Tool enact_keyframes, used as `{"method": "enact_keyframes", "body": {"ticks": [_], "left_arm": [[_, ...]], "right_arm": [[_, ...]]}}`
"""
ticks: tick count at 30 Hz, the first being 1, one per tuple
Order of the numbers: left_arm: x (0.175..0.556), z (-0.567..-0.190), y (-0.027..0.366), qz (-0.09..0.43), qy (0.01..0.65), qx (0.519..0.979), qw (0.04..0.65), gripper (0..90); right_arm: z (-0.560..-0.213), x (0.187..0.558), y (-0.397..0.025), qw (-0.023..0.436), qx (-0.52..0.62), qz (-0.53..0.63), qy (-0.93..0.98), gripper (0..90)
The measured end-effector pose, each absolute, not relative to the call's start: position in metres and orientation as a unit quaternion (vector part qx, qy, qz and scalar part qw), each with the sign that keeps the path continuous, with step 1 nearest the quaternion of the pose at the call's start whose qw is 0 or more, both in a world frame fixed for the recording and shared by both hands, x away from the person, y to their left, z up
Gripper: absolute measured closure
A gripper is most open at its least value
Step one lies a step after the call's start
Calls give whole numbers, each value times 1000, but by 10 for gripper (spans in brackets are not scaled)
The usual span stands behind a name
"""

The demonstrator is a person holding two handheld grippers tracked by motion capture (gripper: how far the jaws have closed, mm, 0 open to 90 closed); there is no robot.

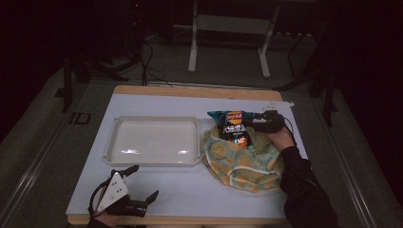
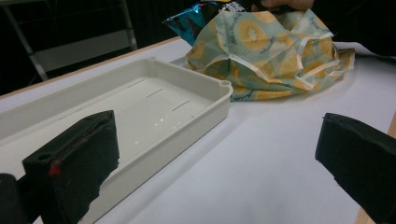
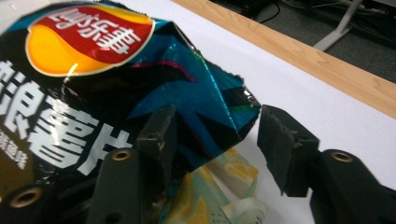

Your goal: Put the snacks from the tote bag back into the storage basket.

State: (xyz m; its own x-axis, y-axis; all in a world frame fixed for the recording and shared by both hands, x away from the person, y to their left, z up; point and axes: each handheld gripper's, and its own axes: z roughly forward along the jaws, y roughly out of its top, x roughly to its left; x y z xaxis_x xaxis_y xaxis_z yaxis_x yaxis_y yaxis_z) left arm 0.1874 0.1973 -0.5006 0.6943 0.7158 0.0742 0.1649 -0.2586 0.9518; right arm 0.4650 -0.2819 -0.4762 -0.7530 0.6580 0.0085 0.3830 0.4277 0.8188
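My right hand-held gripper [image 3: 212,140] has its jaws apart around the corner of the chip bag [image 1: 233,126], not clamping it. The bag sticks out of the yellow-patterned cloth bag [image 1: 244,159] on the desk [image 1: 190,190]. My left hand-held gripper [image 1: 142,183] rests released near the white tray [image 1: 154,140].

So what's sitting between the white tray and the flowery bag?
Nothing. In the high view a bare strip of white table separates the white tray from the kiwi-print cloth bag; the left gripper view shows that too.
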Motion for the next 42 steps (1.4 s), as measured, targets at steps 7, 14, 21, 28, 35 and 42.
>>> {"method": "enact_keyframes", "body": {"ticks": [7,14,21,28,35,42], "left_arm": [[188,-501,198,257,296,749,534,1],[188,-501,197,257,294,751,532,1],[188,-501,197,256,295,750,534,1],[188,-501,198,257,295,750,533,1],[188,-501,197,258,294,750,533,1],[188,-501,197,259,295,750,532,1]], "right_arm": [[-482,470,-279,145,307,429,837,603],[-484,471,-273,130,296,422,847,861],[-480,468,-270,135,296,415,850,900],[-465,459,-273,141,291,434,841,900],[-451,446,-277,145,283,459,830,900],[-432,436,-283,144,277,492,813,900]]}}
